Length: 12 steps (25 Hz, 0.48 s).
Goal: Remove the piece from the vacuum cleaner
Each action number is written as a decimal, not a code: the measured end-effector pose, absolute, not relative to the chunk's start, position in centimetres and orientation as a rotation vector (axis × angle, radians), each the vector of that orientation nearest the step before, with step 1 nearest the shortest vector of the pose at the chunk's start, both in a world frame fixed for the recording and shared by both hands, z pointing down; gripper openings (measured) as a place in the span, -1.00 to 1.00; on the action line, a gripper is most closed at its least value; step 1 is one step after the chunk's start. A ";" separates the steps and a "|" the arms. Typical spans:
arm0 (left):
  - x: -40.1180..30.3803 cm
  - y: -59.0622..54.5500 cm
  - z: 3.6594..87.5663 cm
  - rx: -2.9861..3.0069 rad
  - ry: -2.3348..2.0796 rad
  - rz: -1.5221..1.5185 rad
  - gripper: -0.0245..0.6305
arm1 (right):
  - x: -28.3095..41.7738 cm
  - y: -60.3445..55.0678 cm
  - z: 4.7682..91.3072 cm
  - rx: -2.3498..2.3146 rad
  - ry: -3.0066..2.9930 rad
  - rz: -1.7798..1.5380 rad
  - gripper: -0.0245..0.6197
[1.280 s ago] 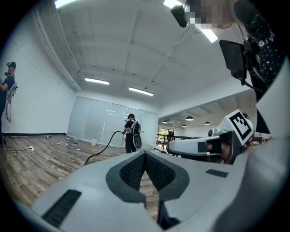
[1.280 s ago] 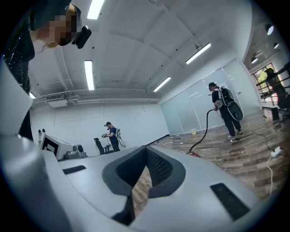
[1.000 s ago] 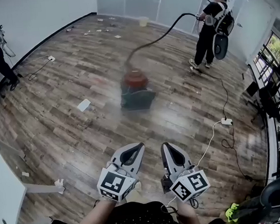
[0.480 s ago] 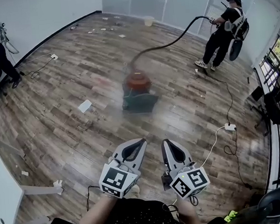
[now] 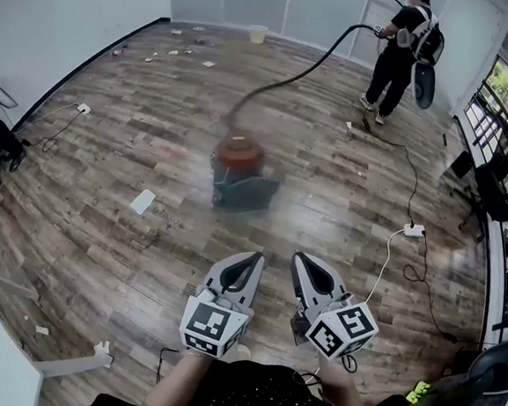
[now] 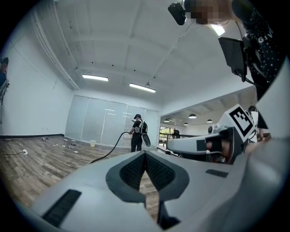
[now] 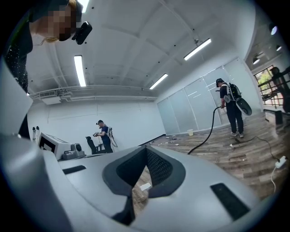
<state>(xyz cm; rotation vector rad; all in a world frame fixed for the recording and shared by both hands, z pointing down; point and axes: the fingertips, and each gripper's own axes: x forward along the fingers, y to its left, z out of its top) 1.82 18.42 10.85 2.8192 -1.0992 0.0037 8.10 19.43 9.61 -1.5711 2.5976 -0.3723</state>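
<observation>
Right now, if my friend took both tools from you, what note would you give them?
Left tool: shut, empty.
Right tool: shut, empty, beside the left one.
Vacuum cleaner: on the wood floor ahead, apart from both tools. Its hose runs to a person at the far right.
Done: nothing taken off yet.
Left: get to the vacuum cleaner and remove the piece.

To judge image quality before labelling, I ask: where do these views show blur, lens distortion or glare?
Head view: the vacuum cleaner is smeared by blur, while the wooden floor curves from the wide lens. Left gripper view: dark rounded corners from the fisheye lens, and bright ceiling lamps. Right gripper view: the same fisheye rim; the long lamp glares white.
</observation>
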 end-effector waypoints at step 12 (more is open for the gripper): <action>3.2 2.0 8.9 2.851 -1.056 0.025 -0.90 | 9.3 3.2 7.6 -1.582 2.585 -0.365 -0.89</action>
